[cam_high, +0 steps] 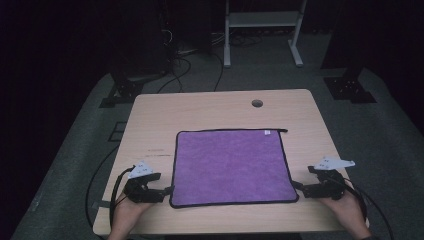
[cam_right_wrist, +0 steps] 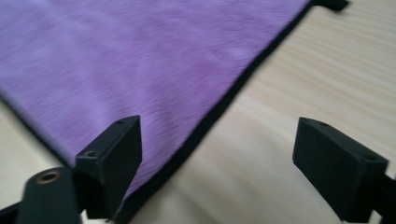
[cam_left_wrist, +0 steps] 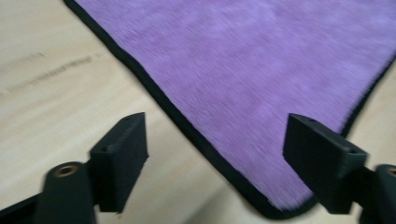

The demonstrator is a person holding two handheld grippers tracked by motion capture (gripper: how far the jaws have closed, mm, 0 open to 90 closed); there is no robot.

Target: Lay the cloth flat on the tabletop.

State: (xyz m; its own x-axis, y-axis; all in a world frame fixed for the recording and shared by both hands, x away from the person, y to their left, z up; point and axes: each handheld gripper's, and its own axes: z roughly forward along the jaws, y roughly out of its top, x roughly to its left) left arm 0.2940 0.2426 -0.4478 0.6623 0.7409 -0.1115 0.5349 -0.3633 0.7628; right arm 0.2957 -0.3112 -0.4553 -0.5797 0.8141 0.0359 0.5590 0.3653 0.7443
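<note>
- Left gripper [cam_high: 167, 190] sits at the near left corner of the cloth [cam_high: 231, 166], held in a hand [cam_high: 126, 212] that comes in from the table's near edge.
- Its jaws stand wide apart and grip nothing; in the left gripper view the cloth's [cam_left_wrist: 261, 79] rounded corner lies on the table [cam_left_wrist: 60, 93] between them, closer to the far-side jaw, with the black hem running up and away to the upper left.
- Whether either jaw touches the fabric cannot be told.
- Cloth, purple with a black edge, lies flat and square ahead of both grippers, spanning the space between them; a small white tag [cam_high: 267, 132] sits at its far edge, towards the right gripper's side.
- Beyond the cloth, a round hole [cam_high: 257, 103] is set in the table [cam_high: 210, 110].
- Right gripper [cam_high: 296, 186] sits at the near right corner of the cloth, held in the other hand [cam_high: 350, 210].
- Its jaws are also spread wide with nothing between the pads; in the right gripper view the cloth [cam_right_wrist: 140, 60] lies under and beside one jaw, its hem crossing the gap, and bare table [cam_right_wrist: 303, 79] lies by the other jaw.
</note>
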